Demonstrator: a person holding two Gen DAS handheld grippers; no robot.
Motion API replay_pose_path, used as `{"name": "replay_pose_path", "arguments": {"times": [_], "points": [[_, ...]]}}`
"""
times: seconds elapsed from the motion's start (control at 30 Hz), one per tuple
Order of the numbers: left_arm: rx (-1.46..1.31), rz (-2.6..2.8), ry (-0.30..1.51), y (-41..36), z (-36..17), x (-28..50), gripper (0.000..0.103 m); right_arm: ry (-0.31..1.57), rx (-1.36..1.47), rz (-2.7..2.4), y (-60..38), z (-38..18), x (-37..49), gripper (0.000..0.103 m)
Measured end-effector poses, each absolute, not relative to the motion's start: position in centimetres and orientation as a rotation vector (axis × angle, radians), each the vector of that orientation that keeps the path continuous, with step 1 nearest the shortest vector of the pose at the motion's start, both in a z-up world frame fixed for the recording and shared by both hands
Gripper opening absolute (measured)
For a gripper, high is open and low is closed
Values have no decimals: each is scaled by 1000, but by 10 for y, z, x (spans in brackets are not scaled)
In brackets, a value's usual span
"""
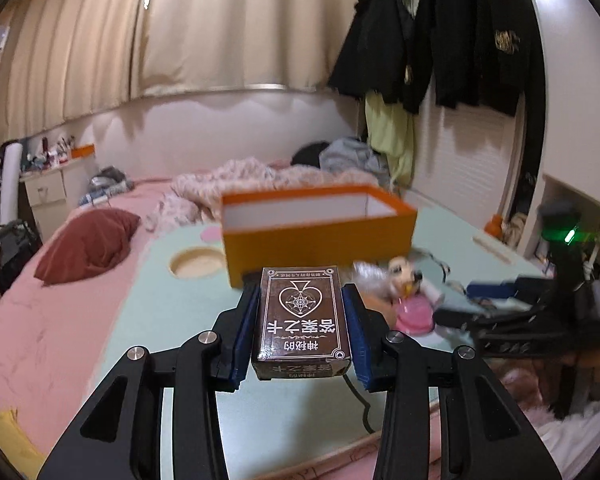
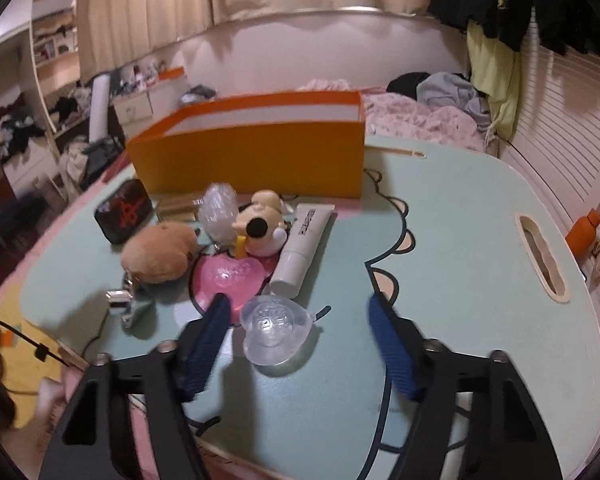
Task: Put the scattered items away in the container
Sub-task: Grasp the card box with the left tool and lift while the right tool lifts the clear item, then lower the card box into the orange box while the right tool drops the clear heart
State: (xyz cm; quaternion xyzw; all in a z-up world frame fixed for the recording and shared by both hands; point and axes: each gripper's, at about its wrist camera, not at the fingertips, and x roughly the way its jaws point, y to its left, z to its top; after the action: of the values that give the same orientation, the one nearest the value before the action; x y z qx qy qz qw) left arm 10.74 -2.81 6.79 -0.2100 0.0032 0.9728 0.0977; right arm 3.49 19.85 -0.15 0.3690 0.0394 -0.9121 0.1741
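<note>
A brown card box with a spade emblem is clamped between the blue pads of my left gripper, lifted just in front of the open orange box. My right gripper stands open over the mint table. A clear heart-shaped case lies between its fingers, nearer the left one and touching neither pad. Beyond lie a pink heart, a white tube, a small figure toy, a brown plush and a black case, all before the orange box.
The table rests on a pink bed with a red pillow to its left. It has a round cup hole and a handle slot. A metal clip and a cable lie near the front-left edge. An orange bottle stands off the right side.
</note>
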Motion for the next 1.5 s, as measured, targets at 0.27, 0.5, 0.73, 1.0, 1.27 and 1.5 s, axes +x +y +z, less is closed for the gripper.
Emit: {"name": "replay_pose_path", "arguments": {"times": [0.27, 0.5, 0.73, 1.0, 1.27, 1.5], "points": [[-551, 2879, -21, -34, 85, 110, 42, 155, 979, -2596, 199, -6, 40, 36], [-564, 2851, -12, -35, 94, 92, 42, 56, 970, -2597, 213, 4, 39, 36], [-518, 2832, -3, -34, 119, 52, 42, 87, 812, -2594, 208, 47, 27, 36], [-670, 2725, -21, -35, 128, -30, 42, 73, 660, -2559, 184, 110, -47, 36], [-849, 2745, -17, -36, 95, -92, 42, -71, 999, -2344, 154, 79, -139, 36], [-918, 2747, -11, -30, 76, -110, 42, -99, 1047, -2339, 149, 61, -157, 36]]}}
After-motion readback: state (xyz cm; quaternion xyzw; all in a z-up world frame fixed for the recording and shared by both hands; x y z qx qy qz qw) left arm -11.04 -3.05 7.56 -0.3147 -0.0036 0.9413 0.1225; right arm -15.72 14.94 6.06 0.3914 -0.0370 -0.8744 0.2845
